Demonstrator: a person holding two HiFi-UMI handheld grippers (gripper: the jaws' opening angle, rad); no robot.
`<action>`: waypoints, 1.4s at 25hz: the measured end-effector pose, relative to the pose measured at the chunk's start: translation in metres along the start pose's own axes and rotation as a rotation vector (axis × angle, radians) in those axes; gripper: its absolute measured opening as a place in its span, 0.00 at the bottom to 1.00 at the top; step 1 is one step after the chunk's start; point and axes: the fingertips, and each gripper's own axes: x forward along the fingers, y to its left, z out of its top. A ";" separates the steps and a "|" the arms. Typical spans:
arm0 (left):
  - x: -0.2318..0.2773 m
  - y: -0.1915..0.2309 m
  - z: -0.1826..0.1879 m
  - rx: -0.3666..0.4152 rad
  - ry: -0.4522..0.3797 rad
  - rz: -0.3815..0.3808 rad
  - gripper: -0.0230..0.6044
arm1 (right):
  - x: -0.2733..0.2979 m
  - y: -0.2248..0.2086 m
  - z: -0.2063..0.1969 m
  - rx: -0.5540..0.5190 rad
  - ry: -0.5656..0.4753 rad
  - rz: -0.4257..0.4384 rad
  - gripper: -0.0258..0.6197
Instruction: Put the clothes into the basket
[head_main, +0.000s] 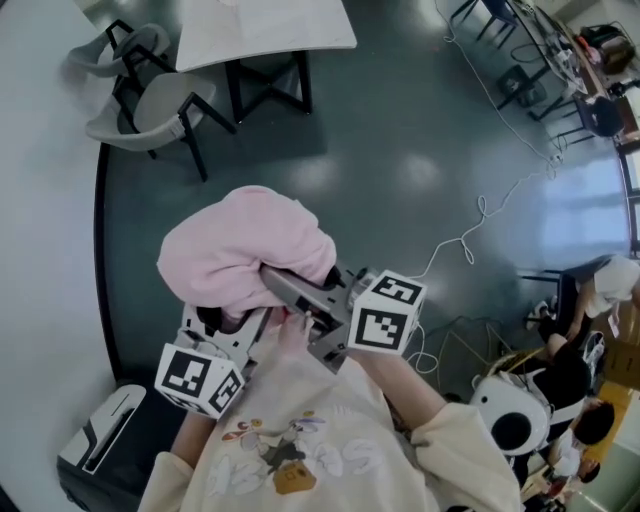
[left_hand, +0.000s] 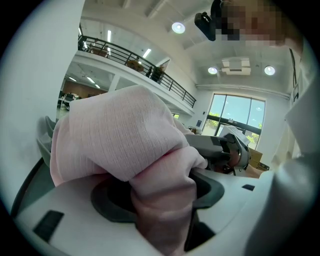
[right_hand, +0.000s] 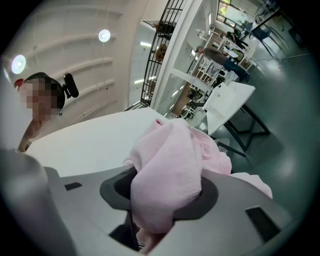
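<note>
- Looking steeply down from the head view, a person stands on a dark, glossy floor (head_main: 400, 150) with a pair of tongs in each hand, both raised in front of the chest.
- A pink garment (head_main: 245, 245) sits at the centre of the frame, bunched into a soft mound. It is held in the air above the floor and touches no furniture.
- The left tongs (left_hand: 160, 197) pinch the garment. In the left gripper view, a thick fold of the ribbed pink cloth runs down between the jaws and fills the gap.
- The right tongs (right_hand: 167, 197) also pinch the garment. In the right gripper view, a wad of the cloth is squeezed between the jaws and bulges above them.
- In the head view, the two marker cubes lie close together at lower centre, just below the cloth.
- A white table (head_main: 265, 30) stands at the top of the frame, with grey chairs (head_main: 150, 105) to its left.
- A thin white cable (head_main: 470, 235) trails across the floor on the right.
</note>
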 end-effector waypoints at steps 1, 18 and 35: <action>-0.011 0.014 0.002 0.007 -0.005 -0.004 0.48 | 0.016 0.006 -0.006 -0.006 -0.008 0.001 0.32; -0.127 0.171 0.037 0.027 -0.008 -0.029 0.48 | 0.191 0.072 -0.058 0.010 -0.053 -0.004 0.32; -0.010 0.293 0.120 0.076 0.057 -0.119 0.48 | 0.302 -0.014 0.061 0.051 -0.152 -0.038 0.32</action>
